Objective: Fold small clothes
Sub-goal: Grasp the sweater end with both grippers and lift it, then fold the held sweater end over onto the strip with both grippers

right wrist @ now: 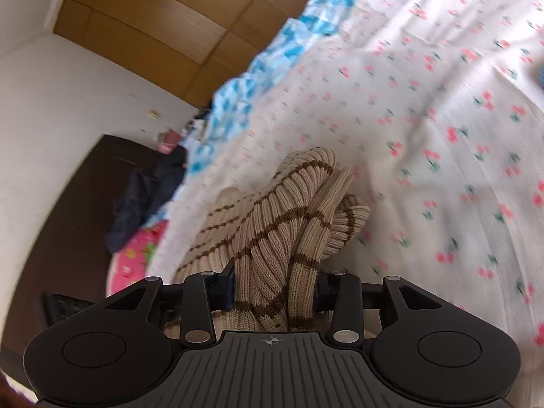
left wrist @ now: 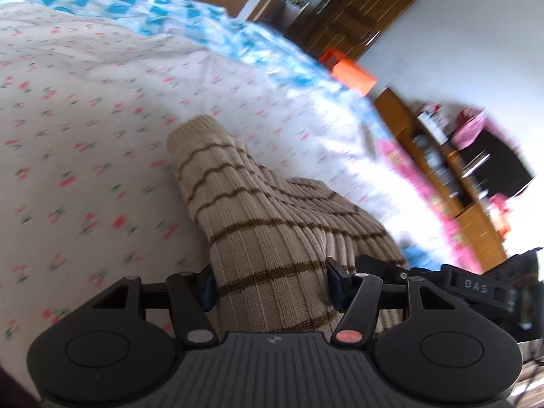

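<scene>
A beige ribbed knit sweater [left wrist: 244, 204] with thin brown stripes lies on the cherry-print bedsheet [left wrist: 85, 119]. In the left wrist view one part of it stretches away from me, a cuff-like end farthest off. My left gripper [left wrist: 271, 285] is shut on a broad, flat span of the knit, and both pads touch the fabric. In the right wrist view the sweater [right wrist: 289, 210] is bunched into thick folds, and my right gripper [right wrist: 273, 289] is shut on that bunch. Both views are motion-blurred.
A blue-and-white checked cloth [left wrist: 136, 3] lies along the bed's far side. An orange box [left wrist: 350, 71] and a wooden shelf unit [left wrist: 442, 170] stand beyond the bed. A pink printed cloth [right wrist: 136, 258] and dark clothing [right wrist: 146, 187] lie near a dark door.
</scene>
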### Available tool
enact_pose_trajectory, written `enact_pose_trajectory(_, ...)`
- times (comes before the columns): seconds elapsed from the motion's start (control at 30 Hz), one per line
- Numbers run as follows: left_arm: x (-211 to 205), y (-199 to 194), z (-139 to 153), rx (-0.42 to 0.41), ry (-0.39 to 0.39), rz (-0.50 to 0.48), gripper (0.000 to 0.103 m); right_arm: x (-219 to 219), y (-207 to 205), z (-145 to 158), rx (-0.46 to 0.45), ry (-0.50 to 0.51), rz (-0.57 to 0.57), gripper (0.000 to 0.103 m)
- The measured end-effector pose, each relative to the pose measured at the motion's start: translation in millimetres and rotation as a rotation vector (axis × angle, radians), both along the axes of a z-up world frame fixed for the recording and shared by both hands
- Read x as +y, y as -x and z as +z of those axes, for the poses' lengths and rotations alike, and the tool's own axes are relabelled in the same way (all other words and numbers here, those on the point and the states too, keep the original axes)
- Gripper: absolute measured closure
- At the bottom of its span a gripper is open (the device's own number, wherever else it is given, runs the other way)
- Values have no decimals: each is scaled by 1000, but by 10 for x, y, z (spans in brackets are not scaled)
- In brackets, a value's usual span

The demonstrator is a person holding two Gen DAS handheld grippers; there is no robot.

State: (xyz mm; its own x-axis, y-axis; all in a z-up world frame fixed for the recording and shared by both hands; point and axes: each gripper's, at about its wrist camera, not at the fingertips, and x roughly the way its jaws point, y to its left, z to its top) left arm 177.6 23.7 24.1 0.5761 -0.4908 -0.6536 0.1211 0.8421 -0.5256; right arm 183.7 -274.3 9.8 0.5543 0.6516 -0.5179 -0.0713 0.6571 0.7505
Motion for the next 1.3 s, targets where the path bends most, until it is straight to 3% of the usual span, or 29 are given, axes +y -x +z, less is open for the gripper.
enact_pose_trajectory(0.07,-69,-46,-190,46,-84,10,34,48,-9,-144,41,115,-29,65)
enact_pose_trajectory(0.2,-67,74,-136,20,-83,47,33,22,60,-116,57,119,-56,58)
enact_pose_trajectory(0.4,-97,449,163,-79,-236,92,33,123,374,320,-110,372,-80,58)
enact_pose_trajectory(0.6,-298,735,157,-120,-358,105,33,416,670,517,-272,529,-34,58)
enact_pose_trajectory(0.67,-349,763,112,-109,-394,111,30,486,635,389,-242,571,-6,60)
enact_pose_trajectory(0.73,-387,773,33,-80,-420,114,25,514,561,169,-149,618,5,57)
enact_pose_trajectory(0.8,-417,798,-63,-51,-445,102,25,489,580,73,-131,626,0,56)
enact_pose_trajectory(1.0,-384,945,-76,-54,-437,116,25,473,593,173,-106,638,-20,56)
enact_pose_trajectory(1.2,-325,1057,-30,-77,-405,149,25,613,932,503,-258,741,-29,56)
enact_pose_trajectory(1.3,-344,1088,-68,-66,-401,139,25,686,1082,513,-288,759,17,54)
